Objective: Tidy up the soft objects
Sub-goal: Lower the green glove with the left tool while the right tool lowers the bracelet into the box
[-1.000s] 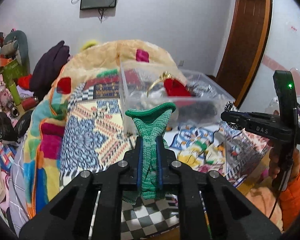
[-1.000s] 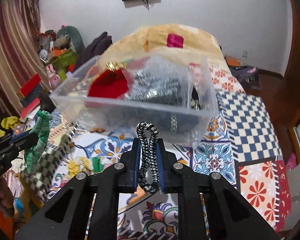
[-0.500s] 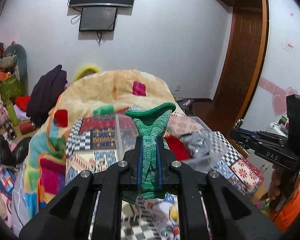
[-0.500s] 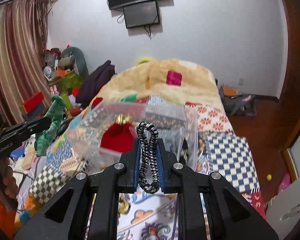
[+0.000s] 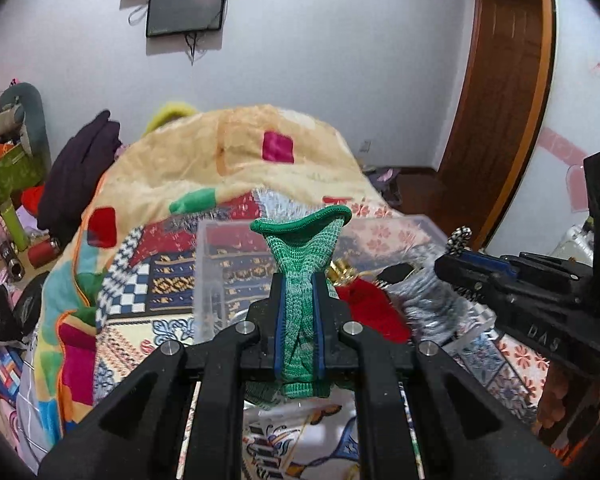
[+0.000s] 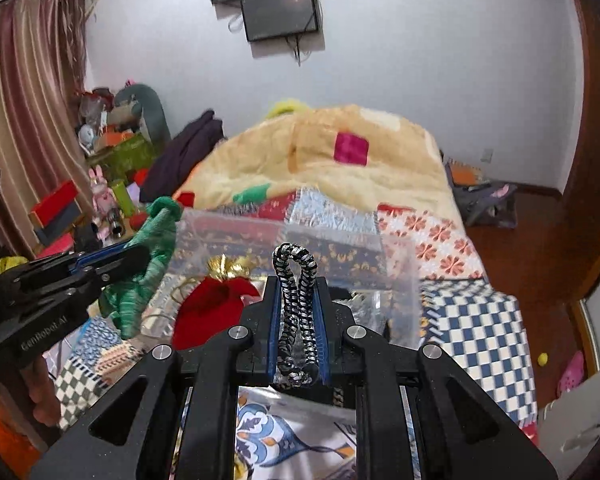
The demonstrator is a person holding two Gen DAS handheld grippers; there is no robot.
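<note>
My left gripper is shut on a green knitted sock and holds it just before the near left of a clear plastic bin. It also shows in the right wrist view, with the sock hanging from it. My right gripper is shut on a black-and-white braided band at the bin's near edge. It shows at the right of the left wrist view. A red pouch and silver tinsel lie in the bin.
The bin sits on a bed with a patchwork spread and a heaped yellow blanket behind it. Cluttered shelves with toys and boxes stand at the left. A wooden door is at the right.
Both views first tilted up and drew back from the bin, then came down closer over it. Each gripper kept its grip throughout.
</note>
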